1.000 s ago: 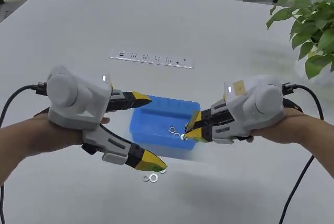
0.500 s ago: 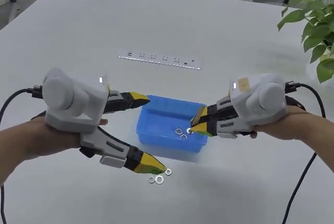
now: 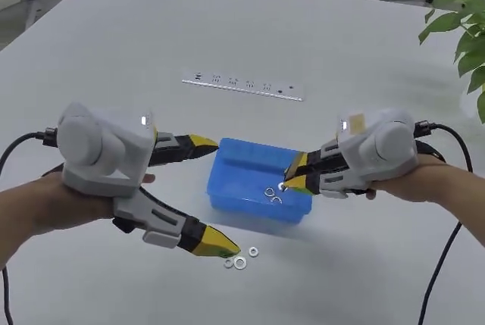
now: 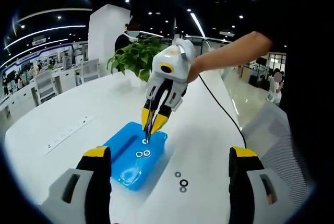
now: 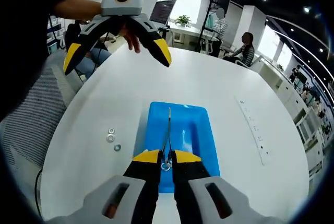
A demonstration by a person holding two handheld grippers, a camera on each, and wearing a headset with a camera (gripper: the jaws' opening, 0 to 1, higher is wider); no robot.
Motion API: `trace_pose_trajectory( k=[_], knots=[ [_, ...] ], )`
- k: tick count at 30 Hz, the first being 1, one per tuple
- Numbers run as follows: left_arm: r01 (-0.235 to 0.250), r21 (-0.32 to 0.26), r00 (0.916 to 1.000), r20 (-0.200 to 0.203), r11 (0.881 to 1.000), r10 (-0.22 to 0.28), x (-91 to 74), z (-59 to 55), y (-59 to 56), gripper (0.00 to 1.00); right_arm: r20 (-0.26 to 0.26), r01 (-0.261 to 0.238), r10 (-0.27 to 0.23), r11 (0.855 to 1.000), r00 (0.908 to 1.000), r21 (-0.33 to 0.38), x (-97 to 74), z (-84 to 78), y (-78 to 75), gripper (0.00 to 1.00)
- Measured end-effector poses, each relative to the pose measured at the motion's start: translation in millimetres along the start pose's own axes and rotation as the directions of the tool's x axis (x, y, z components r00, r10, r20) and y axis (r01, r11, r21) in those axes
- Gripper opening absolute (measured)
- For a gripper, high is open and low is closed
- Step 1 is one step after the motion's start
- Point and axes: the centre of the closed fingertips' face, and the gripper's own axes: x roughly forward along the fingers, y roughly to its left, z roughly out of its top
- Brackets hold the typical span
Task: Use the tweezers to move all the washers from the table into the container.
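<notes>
Your right hand-held gripper [image 3: 294, 176] is clenched on the tweezers [image 5: 168, 130]. Its yellow-tipped jaws are pressed together around the rear of the tweezers, so the slim metal legs stick out forward between them. The tweezers' tip hangs over the open blue container [image 3: 250, 160], toward its right side as you look down. In the left gripper view a small ring [image 4: 145, 141] sits right at that tip. It looks pinched there, though at this size it could as well be lying on the container floor. Two washers [image 3: 270, 192] lie inside the container, close together and just beside the tip.

Your left hand-held gripper [image 3: 211, 195] is released, with its jaws spread wide and grasping nothing. One jaw reaches toward the container's left wall. The other points down at the worktop [image 3: 114, 29], just short of three washers [image 3: 240, 264]. Those three lie in a tight cluster on the bare worktop, outside the container and just beside its wall on the side facing your edge. Two of them are side by side and the third is a little apart.

The container sits around the middle of the worktop. A white power strip [image 3: 242, 86] lies flat between it and the far edge, well apart from it. A leafy green plant [image 3: 462, 29] stands toward the far right corner.
</notes>
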Motion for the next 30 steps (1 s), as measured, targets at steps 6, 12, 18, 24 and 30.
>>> trace_pose_trajectory(
  k=[6, 12, 18, 24, 30],
  knots=[
    [-0.002, -0.002, 1.0, -0.002, 1.0, 0.002, -1.6, -4.1, 2.5, 0.99, -0.009, -0.003, 0.003, 1.0, 1.0, 0.0, 7.4, -5.8, -4.4, 0.09],
    [-0.002, -0.005, 1.0, 0.0, 1.0, 0.002, -2.2, -6.1, 6.0, 0.97, -0.019, -0.01, 0.01, 1.0, 0.9998, 0.004, 16.4, -15.2, -11.2, 0.09],
    [0.004, -0.002, 1.0, 0.001, 1.0, -0.004, -2.0, -6.5, 9.5, 0.92, -0.031, -0.012, 0.012, 1.0, 0.9995, 0.003, 22.2, -19.1, -12.1, 0.09],
    [0.001, 0.001, 1.0, 0.003, 1.0, -0.001, -0.7, -5.9, 14.8, 0.89, -0.04, -0.015, 0.015, 1.0, 0.9991, 0.004, 24.9, -22.4, -12.2, 0.09],
    [0.0, 0.018, 1.0, 0.006, 1.0, 0.0, 1.7, -2.1, 20.4, 0.79, -0.047, -0.021, 0.021, 1.0, 0.9987, 0.008, 27.3, -26.8, -12.3, 0.09]
  ],
)
